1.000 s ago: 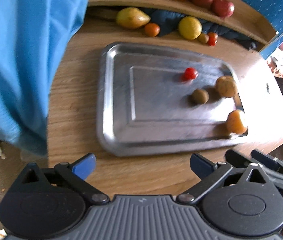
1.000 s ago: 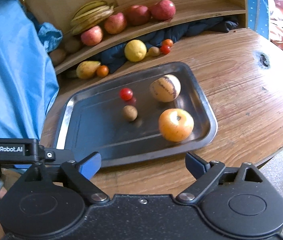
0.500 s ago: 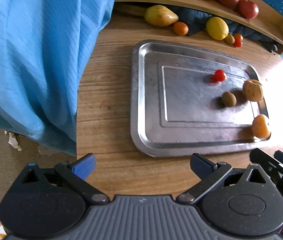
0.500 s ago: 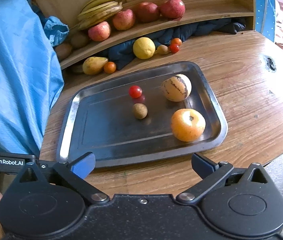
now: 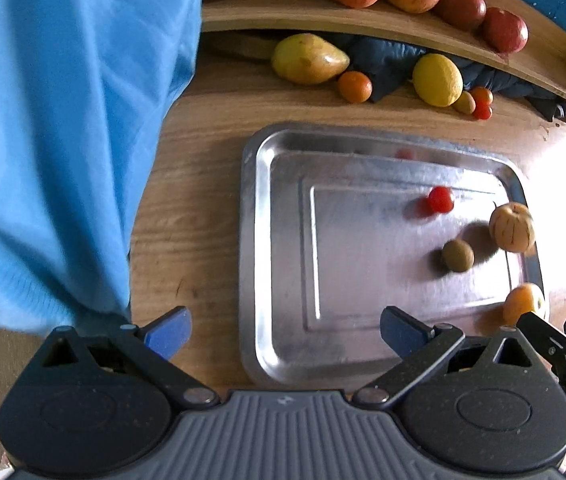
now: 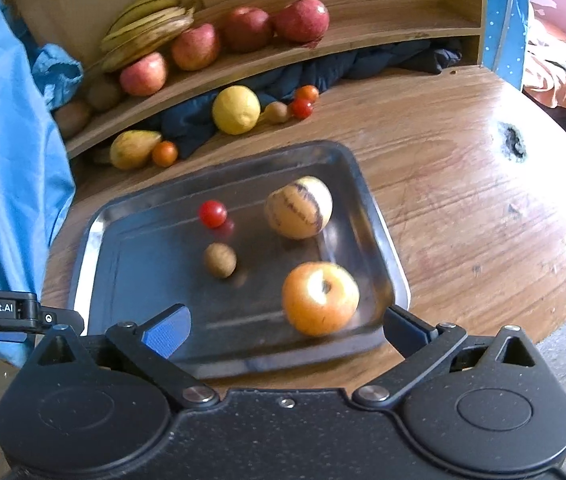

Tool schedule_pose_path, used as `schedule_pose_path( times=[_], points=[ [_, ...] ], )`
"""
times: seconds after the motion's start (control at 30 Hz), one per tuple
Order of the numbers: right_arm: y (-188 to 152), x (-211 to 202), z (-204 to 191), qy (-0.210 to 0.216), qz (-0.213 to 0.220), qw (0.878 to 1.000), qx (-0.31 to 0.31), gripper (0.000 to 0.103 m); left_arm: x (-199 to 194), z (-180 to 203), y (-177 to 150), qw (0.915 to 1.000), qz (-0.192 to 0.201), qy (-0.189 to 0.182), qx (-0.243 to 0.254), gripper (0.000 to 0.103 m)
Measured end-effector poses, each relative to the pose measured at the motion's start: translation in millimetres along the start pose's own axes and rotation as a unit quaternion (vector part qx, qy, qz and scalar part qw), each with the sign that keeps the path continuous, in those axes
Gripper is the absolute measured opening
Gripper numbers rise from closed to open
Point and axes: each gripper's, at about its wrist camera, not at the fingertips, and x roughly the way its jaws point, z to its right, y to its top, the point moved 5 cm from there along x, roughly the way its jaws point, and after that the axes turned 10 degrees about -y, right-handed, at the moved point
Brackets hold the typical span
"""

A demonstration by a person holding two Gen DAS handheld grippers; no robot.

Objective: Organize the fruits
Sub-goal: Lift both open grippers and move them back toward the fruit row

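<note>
- Wooden table (image 6: 463, 208), round-edged, dark knot hole near rt side.
- Blue cloth (image 5: 63, 140) hanging over table's left edge, big in both views.
- Curved wooden shelf (image 6: 363, 36) at back of table; carries bananas (image 6: 147, 24) at left end, then row of red apples (image 6: 303, 20).
- Dark cloth (image 6: 383, 60) stuffed under shelf.
- Metal tray (image 6: 95, 240) flat on table, in front of shelf, near front edge; holds 4 fruits, all apart from each other.
- Left gripper (image 5: 285, 328) low over table's near edge, spread wide, nothing between blue pads; rt finger over tray's near-left corner, left finger over bare wood.
- Right gripper (image 6: 285, 326) likewise spread wide, holding nothing; fingers straddle tray's near rim, orange fruit just ahead of rt finger.
- Orange fruit (image 6: 320, 298) w/ stem dimple, in tray's near-rt corner.
- Striped melon-like fruit (image 6: 298, 207), pale yellow w/ dark streaks, behind orange fruit, by tray's rt wall.
- Lemon (image 6: 236, 110) on table under shelf edge, touching dark cloth.
- Yellow pear (image 6: 133, 148) left of lemon, small orange (image 6: 164, 153) touching it.
- Kiwi (image 6: 220, 259) mid-tray, left of orange fruit.
- Cherry tomato (image 6: 212, 213) behind kiwi, reflection beside it on metal.
- Small brown fruit (image 6: 276, 112) and 2 small red tomatoes (image 6: 302, 108) on table rt of lemon, outside tray.
</note>
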Motion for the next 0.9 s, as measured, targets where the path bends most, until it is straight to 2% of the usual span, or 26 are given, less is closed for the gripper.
schedule_pose_path(
  times=[0.27, 0.6, 0.9],
  points=[
    [23.4, 13.6, 2.2, -0.001, 0.004, 1.000, 0.006, 0.102, 10.0, 5.5, 24.0, 1.0000, 0.005, 0.003, 0.008, 0.102],
    [45.9, 31.5, -10.2, 0.002, 0.008, 1.000, -0.001, 0.102, 27.0, -8.2, 45.4, 0.9998, 0.012, 0.008, 0.009, 0.102],
    [68.9, 42.2, -28.2, 0.012, 0.037, 0.999, -0.016, 0.102, 34.0, -16.5, 87.9, 0.9995, 0.030, 0.009, 0.000, 0.102]
  ],
)
